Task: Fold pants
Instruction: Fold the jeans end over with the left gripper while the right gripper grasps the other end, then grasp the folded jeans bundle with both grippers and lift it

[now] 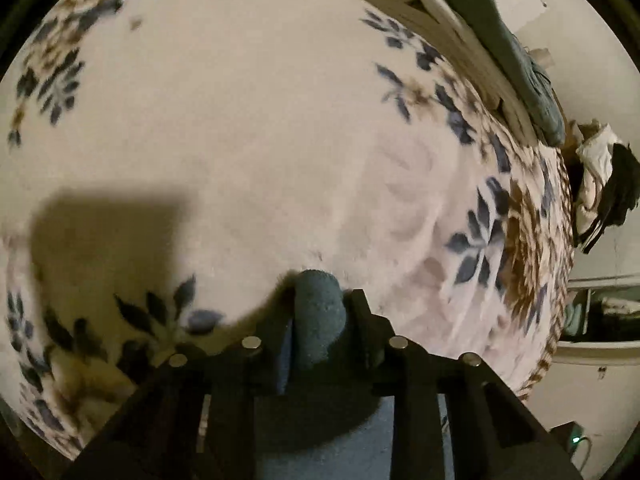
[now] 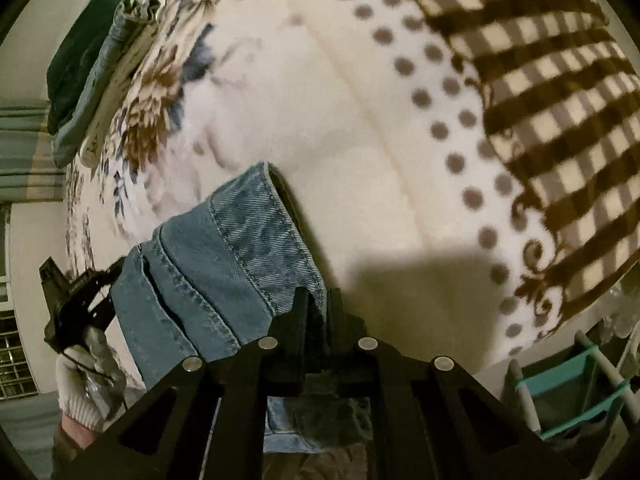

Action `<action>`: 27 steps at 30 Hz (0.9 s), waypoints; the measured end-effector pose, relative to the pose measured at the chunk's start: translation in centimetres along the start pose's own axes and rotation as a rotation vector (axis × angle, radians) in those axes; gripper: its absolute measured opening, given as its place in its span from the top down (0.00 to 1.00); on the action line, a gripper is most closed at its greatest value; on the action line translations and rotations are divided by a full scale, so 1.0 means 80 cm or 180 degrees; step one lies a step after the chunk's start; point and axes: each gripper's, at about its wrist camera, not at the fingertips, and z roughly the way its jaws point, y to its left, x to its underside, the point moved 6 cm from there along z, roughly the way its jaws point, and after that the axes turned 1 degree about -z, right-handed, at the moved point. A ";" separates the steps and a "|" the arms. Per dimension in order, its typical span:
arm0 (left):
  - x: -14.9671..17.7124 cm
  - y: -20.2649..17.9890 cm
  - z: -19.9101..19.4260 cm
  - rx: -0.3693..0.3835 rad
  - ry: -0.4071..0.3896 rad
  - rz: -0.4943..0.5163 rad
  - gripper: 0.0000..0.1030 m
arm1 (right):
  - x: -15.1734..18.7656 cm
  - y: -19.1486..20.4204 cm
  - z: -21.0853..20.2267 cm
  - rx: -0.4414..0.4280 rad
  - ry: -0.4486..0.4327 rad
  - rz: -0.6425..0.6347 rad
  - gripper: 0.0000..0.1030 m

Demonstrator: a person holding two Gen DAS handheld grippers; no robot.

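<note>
Nearest the right wrist camera, the right gripper is closed tight on the stitched edge of the jeans, its two fingers pinching the denim between them. The left gripper likewise has its jaws drawn in on a bunched fold of the same blue cloth, which bulges up between the fingers. In the right view this tool shows at the far left edge of the denim, held in a gloved left hand.

The jeans hang between the two grippers, raised off the flowered blanket rather than spread flat on it. Beyond, a checked blanket covers the far side of the bed, and a pile of folded clothes lies at its edge.

The step in hand looks like carrying a gripped edge across for a fold. Next, both grippers would need to lower together, keeping the edge taut and level, and lay the denim squarely on the blanket before letting go.
</note>
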 end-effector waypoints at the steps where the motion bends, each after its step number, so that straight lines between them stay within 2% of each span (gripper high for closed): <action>1: 0.000 0.000 -0.004 0.0024 0.0030 -0.0031 0.74 | 0.001 0.000 0.001 -0.0020 0.0050 0.0012 0.86; 2: 0.001 0.001 -0.008 0.0062 0.0044 -0.0049 0.74 | 0.004 -0.004 -0.003 -0.0103 0.0098 0.0089 0.78; 3: 0.004 0.000 -0.018 0.0099 0.0067 -0.0063 0.70 | 0.008 -0.008 -0.008 -0.0175 0.0120 0.0158 0.67; 4: 0.005 0.001 -0.023 0.0109 0.0077 -0.0066 0.60 | 0.012 -0.010 -0.013 -0.0286 0.0130 0.0222 0.60; 5: 0.009 0.002 -0.032 0.0129 0.0076 -0.0068 0.53 | 0.018 -0.014 -0.019 -0.0361 0.0116 0.0278 0.46; 6: 0.015 0.004 -0.042 0.0160 0.0052 -0.0067 0.37 | 0.025 -0.020 -0.025 -0.0422 0.0093 0.0346 0.37; 7: 0.020 0.005 -0.049 0.0196 0.0033 -0.0070 0.28 | 0.035 -0.024 -0.029 -0.0518 0.0094 0.0413 0.35; 9: 0.040 0.009 -0.062 0.0280 0.0065 -0.0062 0.25 | 0.058 -0.031 -0.024 -0.0712 0.0224 0.0555 0.27; 12: 0.066 0.013 -0.060 0.0242 0.0157 -0.0018 0.25 | 0.088 -0.037 0.008 -0.0790 0.0451 0.0752 0.27; 13: 0.074 0.013 -0.055 0.0210 0.0192 0.0002 0.25 | 0.095 -0.038 0.018 -0.0775 0.0521 0.0818 0.31; 14: 0.081 0.014 -0.051 0.0169 0.0221 0.0023 0.25 | 0.101 -0.038 0.027 -0.0793 0.0539 0.0889 0.65; 15: 0.088 0.018 -0.047 0.0114 0.0259 0.0049 0.25 | 0.105 -0.035 0.033 -0.0809 0.0509 0.0940 0.68; 17: 0.095 0.024 -0.043 0.0095 0.0281 0.0077 0.25 | 0.104 -0.031 0.033 -0.0576 0.0408 0.0866 0.68; 19: 0.101 0.028 -0.044 0.0063 0.0279 0.0148 0.17 | 0.103 -0.023 0.034 -0.0469 0.0403 0.0784 0.67; 20: 0.105 0.031 -0.045 0.0060 0.0307 0.0177 0.17 | 0.104 -0.020 0.033 -0.0507 0.0402 0.0802 0.62; 22: 0.111 0.032 -0.048 0.0141 0.0354 0.0202 0.16 | 0.105 -0.019 0.029 -0.0757 0.0424 0.0822 0.50; 24: 0.117 0.033 -0.050 0.0226 0.0384 0.0257 0.13 | 0.112 -0.013 0.033 -0.1091 0.0493 0.0838 0.31; 25: 0.120 0.033 -0.049 0.0273 0.0405 0.0265 0.13 | 0.117 -0.014 0.034 -0.1221 0.0501 0.0851 0.29; 27: 0.124 0.035 -0.044 0.0312 0.0446 0.0247 0.13 | 0.123 0.000 0.050 -0.1280 0.0542 0.0810 0.28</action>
